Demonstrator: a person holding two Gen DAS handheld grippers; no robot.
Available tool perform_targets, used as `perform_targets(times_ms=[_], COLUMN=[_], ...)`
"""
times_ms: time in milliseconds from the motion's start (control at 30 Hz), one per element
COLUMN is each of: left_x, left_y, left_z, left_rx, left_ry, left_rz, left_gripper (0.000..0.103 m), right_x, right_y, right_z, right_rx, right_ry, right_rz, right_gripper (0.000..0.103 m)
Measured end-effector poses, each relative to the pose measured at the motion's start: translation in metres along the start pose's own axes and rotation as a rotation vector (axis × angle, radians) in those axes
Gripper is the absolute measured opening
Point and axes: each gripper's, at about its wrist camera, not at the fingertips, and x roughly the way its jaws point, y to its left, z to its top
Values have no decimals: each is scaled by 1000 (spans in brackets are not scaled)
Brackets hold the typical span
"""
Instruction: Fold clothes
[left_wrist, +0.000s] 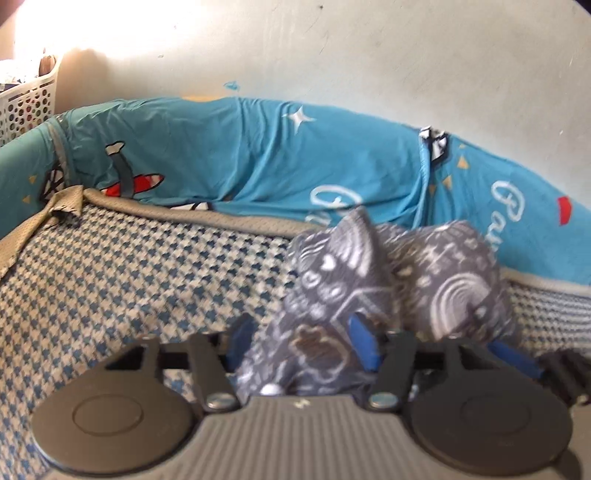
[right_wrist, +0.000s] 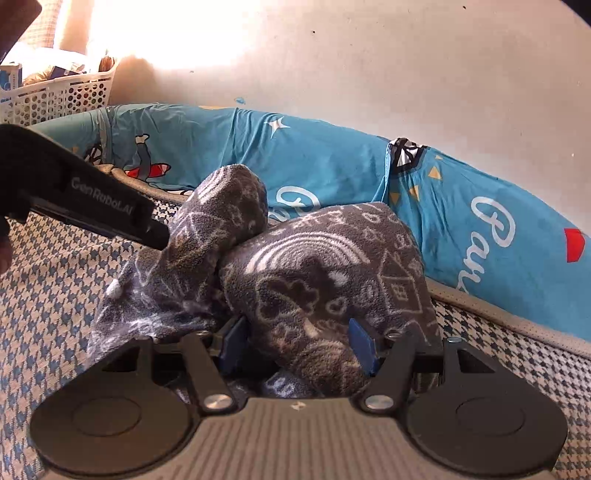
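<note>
both claws gripping grey patterned garment (right_wrist: 314, 280)

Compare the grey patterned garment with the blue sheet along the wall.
The grey fleece garment is bunched in a heap and gripped by both grippers; the blue sheet lies stretched along the wall, untouched. The garment carries white doodle outlines; the sheet has planes, stars and script lettering. Both are printed fabrics on the houndstooth mattress.

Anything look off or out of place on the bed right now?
Nothing damaged or spilled. The grey patterned fleece garment is bunched in two lumps, held between left tool and right tool, not yet flat on the houndstooth mattress.
</note>
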Motion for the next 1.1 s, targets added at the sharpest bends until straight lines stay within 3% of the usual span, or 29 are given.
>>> perform_targets(times_ms=[133, 167, 200, 233, 267, 367, 500, 633, 733, 833, 900, 1033, 1100], left_x=[-7, -3, 2, 9, 16, 30, 34, 36, 35, 36, 39, 36, 35], left_y=[-14, -20, -26, -29, -30, -24, -19, -17, -6, 6, 20, 41, 39], left_z=[2, 2, 2, 3, 4, 5, 3, 0, 0, -1, -4, -6, -6], left_rx=[10, 29, 46, 54, 44, -39, -84, -84, -115, -116, -149, -219, -223], left_ry=[-61, -66, -68, -53, -31, 28, 41, 63, 72, 80, 114, 120, 117], left_rz=[-83, -45, -9, 15, 25, 15, 8, 63, 125, 233, 253, 203, 164], left_gripper=[96, 97, 95, 89, 80, 70, 58, 31, 20, 18, 18, 18, 22], right_x=[3, 4, 4, 3, 3, -1, -10, -21, -29, -37, -40, -43, -48], right_y=[-4, -6, -9, -12, -15, -23, -38, -62, -84, -107, -124, -154, -163], right_z=[-3, -4, -4, -4, -4, -4, -4, -4, -7, -13, -19, -37, -43], right_rx=[13, 19, 35, 52, 69, 122, 202, 318, 411, 487, 548, 668, 653], right_ry=[14, 17, 18, 19, 20, 11, -14, -38, -48, -37, 0, 104, 132], right_rz=[6, 4, 5, 6, 8, 22, 22, 0, -48, -141, -180, -273, -362], right_gripper=[41, 35, 31, 21, 19, 8, 5, 5, 5, 3, 3, 3, 9])
